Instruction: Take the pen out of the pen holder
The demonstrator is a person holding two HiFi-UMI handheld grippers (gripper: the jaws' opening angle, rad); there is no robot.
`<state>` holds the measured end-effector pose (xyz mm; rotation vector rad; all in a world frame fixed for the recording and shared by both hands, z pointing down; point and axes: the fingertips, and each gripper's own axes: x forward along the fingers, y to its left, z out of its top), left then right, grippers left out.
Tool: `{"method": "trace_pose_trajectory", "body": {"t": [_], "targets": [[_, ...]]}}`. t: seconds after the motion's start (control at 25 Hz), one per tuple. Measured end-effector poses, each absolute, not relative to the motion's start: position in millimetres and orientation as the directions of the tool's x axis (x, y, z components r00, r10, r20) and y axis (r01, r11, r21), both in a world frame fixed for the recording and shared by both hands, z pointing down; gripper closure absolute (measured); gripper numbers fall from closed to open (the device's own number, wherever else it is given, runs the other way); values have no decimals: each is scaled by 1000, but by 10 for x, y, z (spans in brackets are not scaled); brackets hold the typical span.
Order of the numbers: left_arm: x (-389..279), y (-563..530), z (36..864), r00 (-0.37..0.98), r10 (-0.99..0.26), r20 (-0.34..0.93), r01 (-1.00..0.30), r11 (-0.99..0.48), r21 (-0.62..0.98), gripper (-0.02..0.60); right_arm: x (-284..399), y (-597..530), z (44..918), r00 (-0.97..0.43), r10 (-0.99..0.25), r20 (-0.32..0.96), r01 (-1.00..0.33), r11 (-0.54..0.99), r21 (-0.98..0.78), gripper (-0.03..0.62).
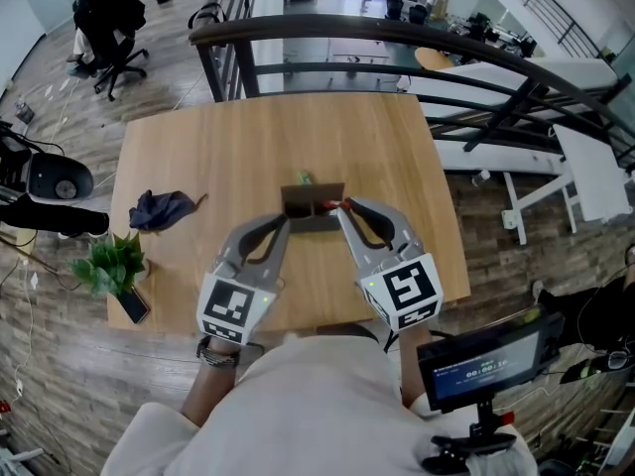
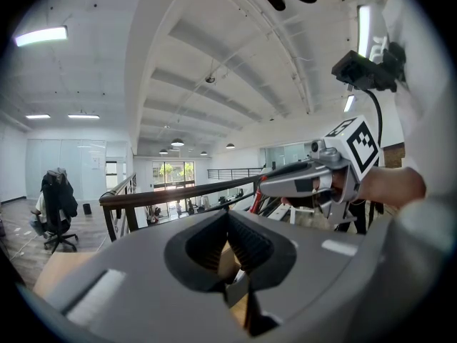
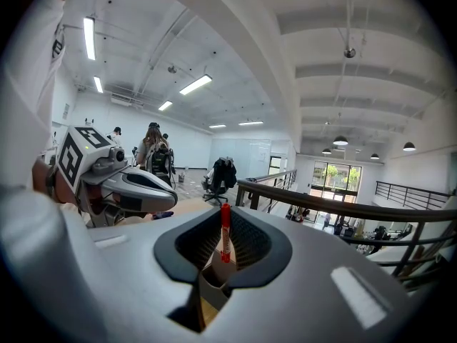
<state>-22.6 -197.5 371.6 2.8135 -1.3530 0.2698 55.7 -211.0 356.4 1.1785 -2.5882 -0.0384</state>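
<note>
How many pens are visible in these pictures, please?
2, probably: a red pen between the jaws of the right claw, at the holder, and a green tip behind the holder, perhaps a pen. Others may be hidden inside.

The head camera looks steeply down onto the light wooden tabletop (image 1: pixel 248 147). Cameras on the left tool (image 2: pixel 227 214) and right tool (image 3: pixel 226 213) sit low, facing level outward, close to the brown box-shaped pen holder (image 1: pixel 310 198); all share the dark curved railing (image 1: pixel 397 33).
</note>
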Motion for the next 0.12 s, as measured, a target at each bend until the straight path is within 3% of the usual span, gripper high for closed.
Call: {"method": "trace_pose_trajectory", "body": {"t": [0.12], "targets": [[-238,-1977,3714,613,-774,158,-776,-627,-66,581,552,-2115,3557,-618,-743,256,-735,662,146,557]]}}
